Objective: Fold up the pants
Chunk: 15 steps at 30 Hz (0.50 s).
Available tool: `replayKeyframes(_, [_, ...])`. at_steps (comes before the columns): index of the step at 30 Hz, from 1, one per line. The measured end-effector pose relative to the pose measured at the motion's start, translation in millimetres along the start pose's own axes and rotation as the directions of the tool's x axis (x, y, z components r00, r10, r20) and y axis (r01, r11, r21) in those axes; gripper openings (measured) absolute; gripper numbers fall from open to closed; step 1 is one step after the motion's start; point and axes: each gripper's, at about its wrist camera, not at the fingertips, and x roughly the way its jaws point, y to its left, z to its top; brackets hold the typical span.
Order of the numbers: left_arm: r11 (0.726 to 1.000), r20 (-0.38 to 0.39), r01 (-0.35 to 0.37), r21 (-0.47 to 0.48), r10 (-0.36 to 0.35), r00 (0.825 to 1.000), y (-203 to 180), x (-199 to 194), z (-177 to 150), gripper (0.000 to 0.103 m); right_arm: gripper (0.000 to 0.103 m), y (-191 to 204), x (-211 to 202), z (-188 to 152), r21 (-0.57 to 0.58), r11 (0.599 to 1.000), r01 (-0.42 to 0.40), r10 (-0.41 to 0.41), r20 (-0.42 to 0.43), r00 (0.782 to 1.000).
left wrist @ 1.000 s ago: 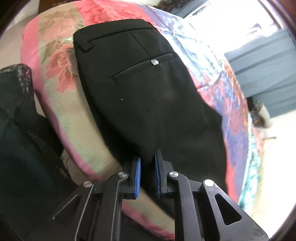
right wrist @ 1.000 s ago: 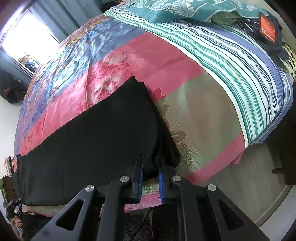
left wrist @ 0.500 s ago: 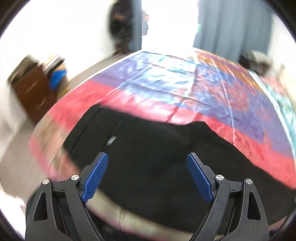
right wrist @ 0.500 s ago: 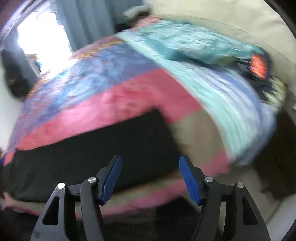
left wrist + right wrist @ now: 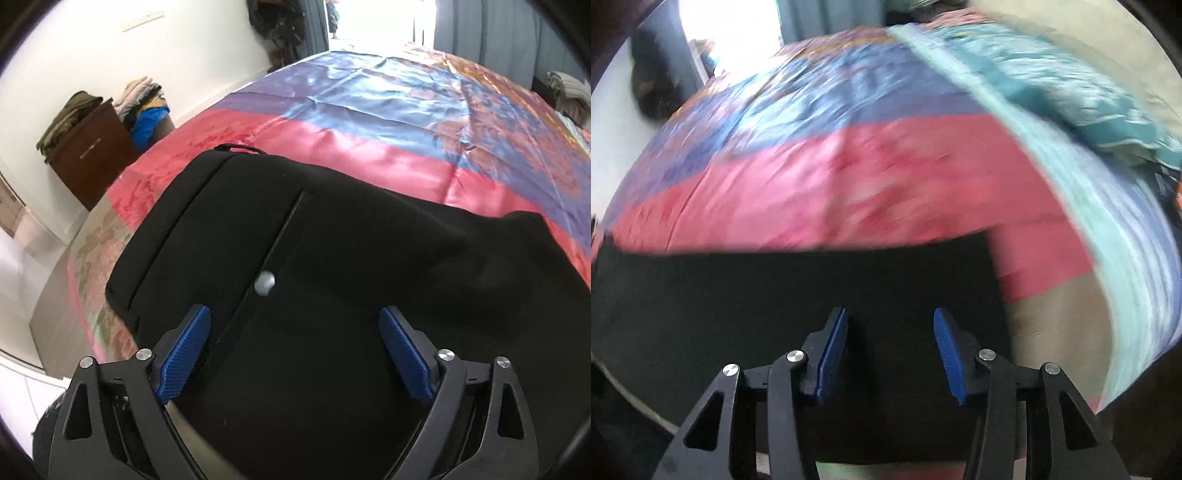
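Note:
Black pants (image 5: 332, 258) lie flat along the near edge of a bed with a colourful satin cover (image 5: 388, 122). In the left wrist view I see the waistband end, a back pocket seam and its silver button (image 5: 264, 282). My left gripper (image 5: 295, 332) is open and empty just above the pocket area. In the blurred right wrist view the leg end of the pants (image 5: 798, 295) lies under my right gripper (image 5: 890, 336), which is open and empty, with the hem edge to its right.
A brown cabinet (image 5: 92, 162) with stacked clothes stands by the white wall at the left. Teal and striped bedding (image 5: 1071, 122) covers the bed's right side. Curtains and a bright doorway are at the back.
Both grippers were shut on the near edge of the pants a second ago. They have let go, opened wide and tilted up over the pants. The right one is still moving.

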Motion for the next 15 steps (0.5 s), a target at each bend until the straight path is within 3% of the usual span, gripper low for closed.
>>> replayKeyframes(3, [0.998,0.019,0.064,-0.011,-0.064,0.998,-3,-24,-13,0.091,0.05,-36,-21,6,0.05,0.997,-0.065,0.062,0.061,0.996])
replayKeyframes(8, [0.99,0.026,0.141,0.02,-0.141,0.99,-24,-46,-24,0.091,0.05,-74,-6,-3,0.116,0.956,-0.269,0.276,-0.047,0.96])
replayKeyframes(11, [0.985,0.012,0.165,0.044,-0.166,0.986,-37,-51,-28,0.091,0.05,-76,16,-12,0.132,0.945,-0.299,0.314,-0.113,0.943])
replayKeyframes(15, [0.984,0.002,0.166,0.067,-0.167,0.986,-45,-53,-31,0.091,0.053,-81,31,-8,0.194,0.91,-0.366,0.393,-0.123,0.911])
